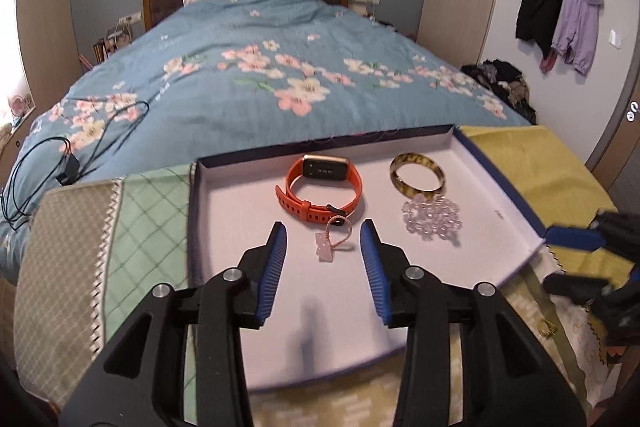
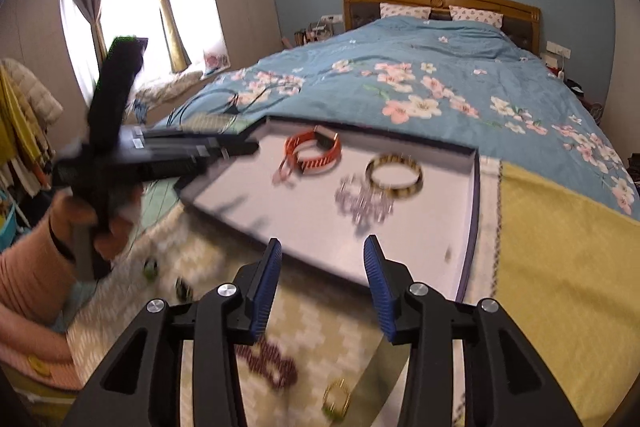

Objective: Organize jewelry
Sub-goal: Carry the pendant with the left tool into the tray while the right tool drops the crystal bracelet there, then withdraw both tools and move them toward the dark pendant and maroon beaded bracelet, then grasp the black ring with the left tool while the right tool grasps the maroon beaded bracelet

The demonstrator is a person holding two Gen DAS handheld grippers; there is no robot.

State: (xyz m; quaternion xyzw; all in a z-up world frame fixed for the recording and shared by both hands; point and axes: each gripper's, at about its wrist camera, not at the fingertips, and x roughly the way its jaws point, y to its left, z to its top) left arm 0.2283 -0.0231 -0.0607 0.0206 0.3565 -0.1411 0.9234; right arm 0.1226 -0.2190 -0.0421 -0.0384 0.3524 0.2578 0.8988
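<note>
A shallow white-lined box [image 1: 224, 211] lies at the bed's foot. In it lie an orange smartwatch [image 1: 322, 187], a tortoiseshell bangle [image 1: 417, 173], a clear bead bracelet [image 1: 431, 217] and a small pink charm on a cord [image 1: 330, 243]. My left gripper [image 1: 323, 233] is open and empty, its fingers on either side of the pink charm, above the box floor. My right gripper [image 2: 322, 247] is open and empty over the box's near edge [image 2: 320, 267]. On the cloth below it lie a dark red bead bracelet [image 2: 272, 367] and a gold ring [image 2: 336, 397], blurred.
The box rests on patterned cloths, green [image 1: 152, 211] and yellow [image 2: 560, 267], over a blue floral bedspread [image 1: 260, 67]. A black cable [image 1: 60, 163] lies on the bed at left. Small dark items [image 2: 184, 287] lie on the cloth near the left hand.
</note>
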